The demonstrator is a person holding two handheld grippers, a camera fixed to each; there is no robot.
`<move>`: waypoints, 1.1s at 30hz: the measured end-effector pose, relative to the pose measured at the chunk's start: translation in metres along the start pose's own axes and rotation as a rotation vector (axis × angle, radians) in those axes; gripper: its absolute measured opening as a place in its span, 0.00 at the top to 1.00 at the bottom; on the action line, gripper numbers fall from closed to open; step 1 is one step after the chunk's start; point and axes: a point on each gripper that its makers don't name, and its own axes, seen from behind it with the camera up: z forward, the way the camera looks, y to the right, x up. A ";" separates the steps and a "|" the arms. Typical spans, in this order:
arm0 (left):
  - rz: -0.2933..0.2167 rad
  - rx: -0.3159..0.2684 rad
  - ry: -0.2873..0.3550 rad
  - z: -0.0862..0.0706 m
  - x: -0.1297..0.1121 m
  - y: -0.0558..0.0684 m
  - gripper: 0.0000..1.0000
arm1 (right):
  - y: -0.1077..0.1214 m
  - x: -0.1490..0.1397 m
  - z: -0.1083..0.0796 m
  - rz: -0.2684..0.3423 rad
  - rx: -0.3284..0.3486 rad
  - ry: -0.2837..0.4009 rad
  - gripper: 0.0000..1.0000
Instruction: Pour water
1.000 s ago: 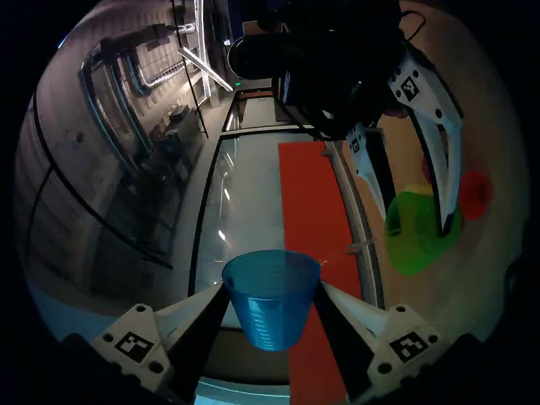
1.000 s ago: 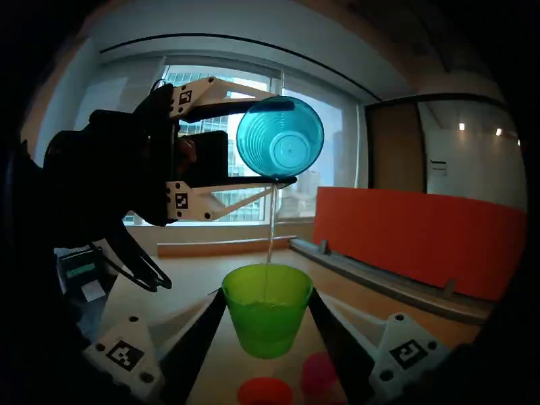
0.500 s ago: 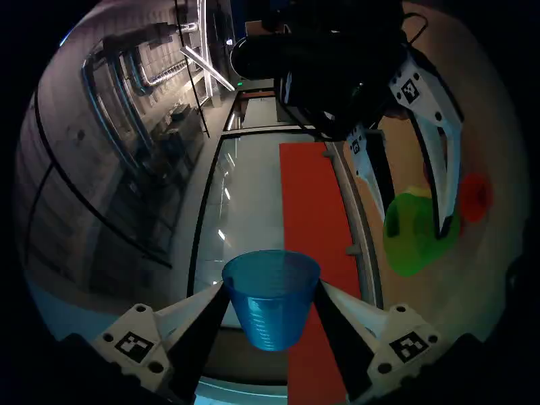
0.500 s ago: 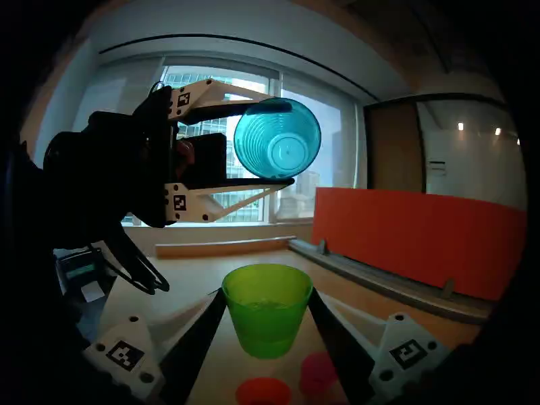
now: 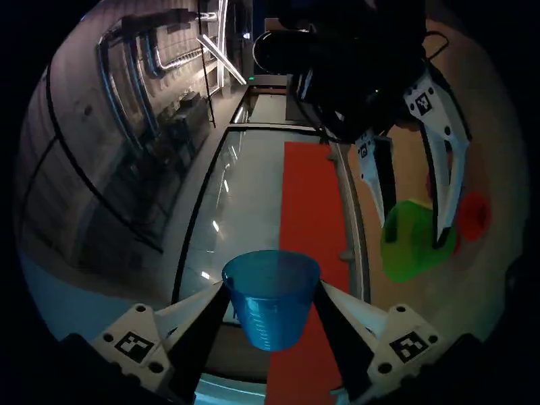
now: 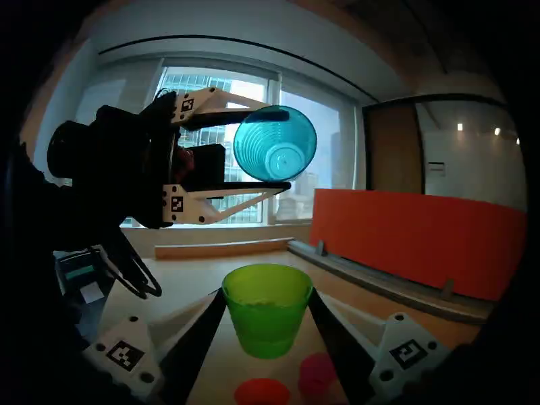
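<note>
My left gripper is shut on a blue cup, held tipped on its side. In the right gripper view that blue cup hangs above and slightly behind a green cup, its base facing the camera, between the left gripper's white fingers. No stream falls from it. My right gripper is shut on the green cup, which stands upright with a little water in it. In the left gripper view the green cup shows at the right, clamped in the right gripper.
A wooden table lies below with a red disc and a pink disc near the front. An orange panel runs along the right side. Windows stand behind. A dark device sits at the left.
One second ago a thin stream ran from the blue cup into the green cup; it has stopped. The left gripper has since lifted the blue cup slightly and turned it back.
</note>
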 end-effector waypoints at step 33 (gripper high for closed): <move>-1.061 0.000 0.005 0.002 -0.031 -0.012 0.15 | 0.004 0.012 -0.007 0.000 -0.020 0.031 0.09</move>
